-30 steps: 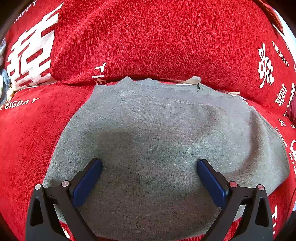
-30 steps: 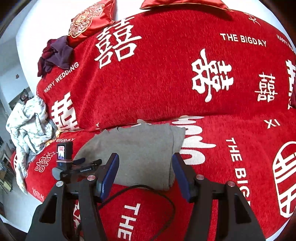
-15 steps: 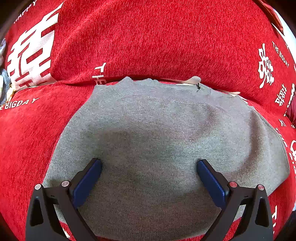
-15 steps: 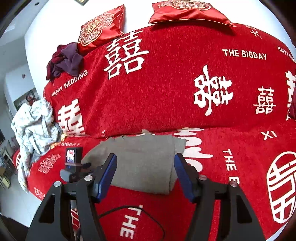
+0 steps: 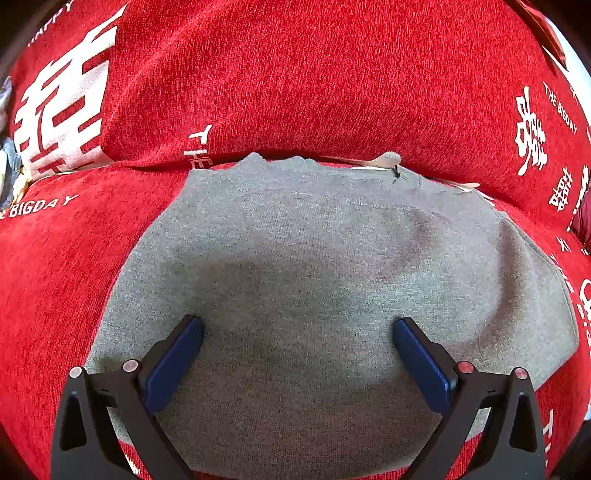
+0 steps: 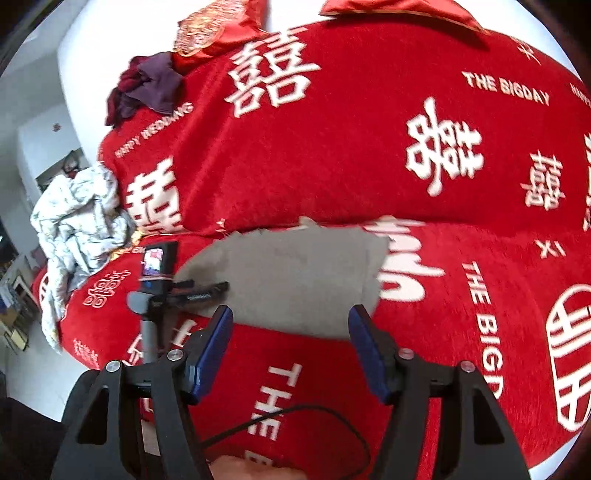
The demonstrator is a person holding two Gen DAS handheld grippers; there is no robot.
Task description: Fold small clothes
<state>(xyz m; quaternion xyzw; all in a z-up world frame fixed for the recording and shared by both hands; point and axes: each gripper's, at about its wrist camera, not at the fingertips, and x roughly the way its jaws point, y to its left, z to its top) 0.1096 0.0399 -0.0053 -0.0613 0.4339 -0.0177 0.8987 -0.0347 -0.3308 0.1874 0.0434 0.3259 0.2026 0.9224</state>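
Since the grey knit garment (image 5: 314, 280) already lies flat as a folded rectangle on the red sofa cover (image 5: 258, 81), directly under the spread, empty left gripper (image 5: 297, 334) and ahead of the spread, empty right gripper (image 6: 290, 332), this piece looks mostly done, with crumpled clothes (image 6: 77, 206) far left likely remaining.

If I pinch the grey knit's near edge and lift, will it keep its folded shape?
Probably not. The grey knit looks soft and limp, so it should drape. Its stacked layers would likely slide apart. The plush red sofa cover may drag on it.

garment (image 5: 314, 266) on sofa (image 5: 295, 85) (seat), cushions (image 6: 399, 9) atop
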